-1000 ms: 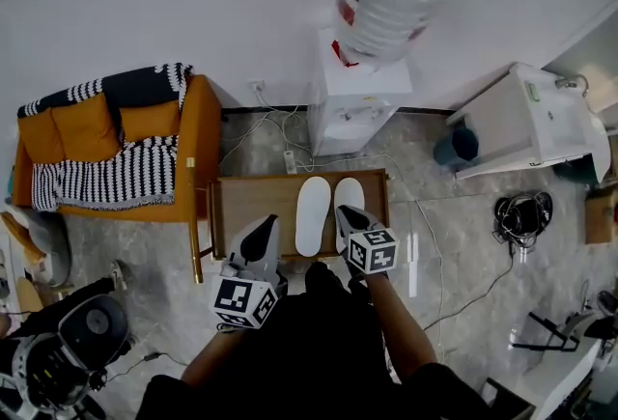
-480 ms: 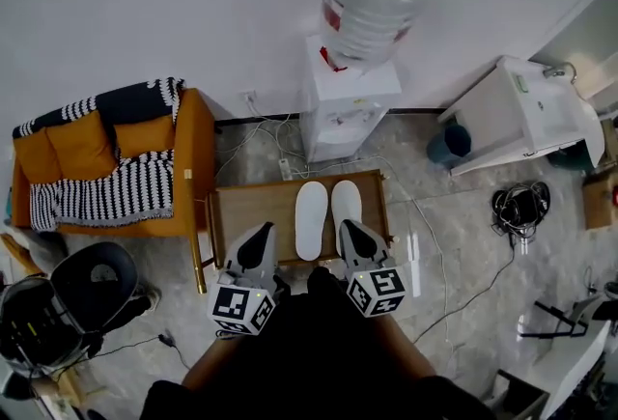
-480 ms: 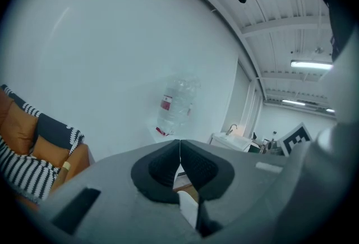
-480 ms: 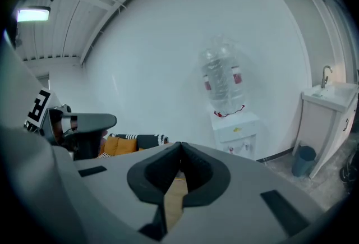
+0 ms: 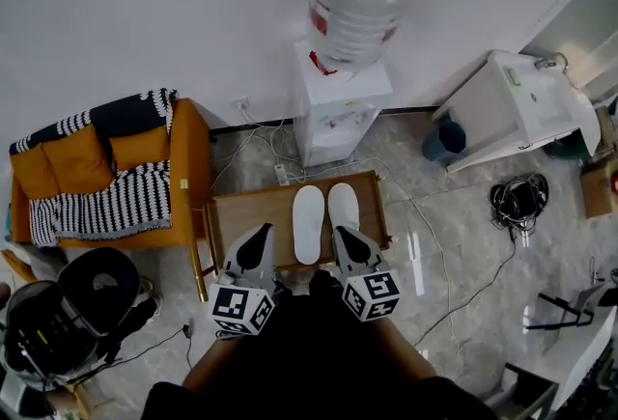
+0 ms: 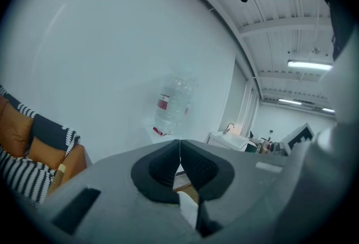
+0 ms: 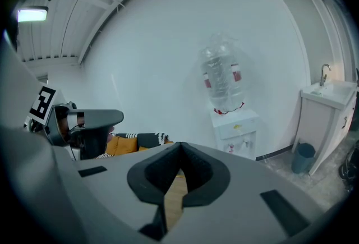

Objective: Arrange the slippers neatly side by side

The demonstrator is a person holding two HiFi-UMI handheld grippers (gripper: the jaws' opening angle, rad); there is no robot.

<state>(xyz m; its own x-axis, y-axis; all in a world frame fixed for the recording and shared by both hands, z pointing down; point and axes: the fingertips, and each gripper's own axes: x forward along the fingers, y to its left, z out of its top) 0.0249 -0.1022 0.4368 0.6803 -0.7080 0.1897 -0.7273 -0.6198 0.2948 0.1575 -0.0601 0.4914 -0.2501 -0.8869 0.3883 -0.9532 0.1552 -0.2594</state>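
Well, my left gripper (image 5: 257, 237) hovered at the wooden table's (image 5: 241, 210) near edge, its ribbed black jaws pressed together on nothing. Two flat white oval slippers (image 5: 309, 224) lay side by side on it, as before; only the head view showed them whole. My right gripper (image 5: 344, 237), likewise closed and empty, had drawn back slightly.

2 white slippers (image 5: 325, 219) side by side

The left gripper (image 6: 180, 147) has its fingers (image 6: 161, 167) touching, facing a water bottle (image 6: 173, 104).
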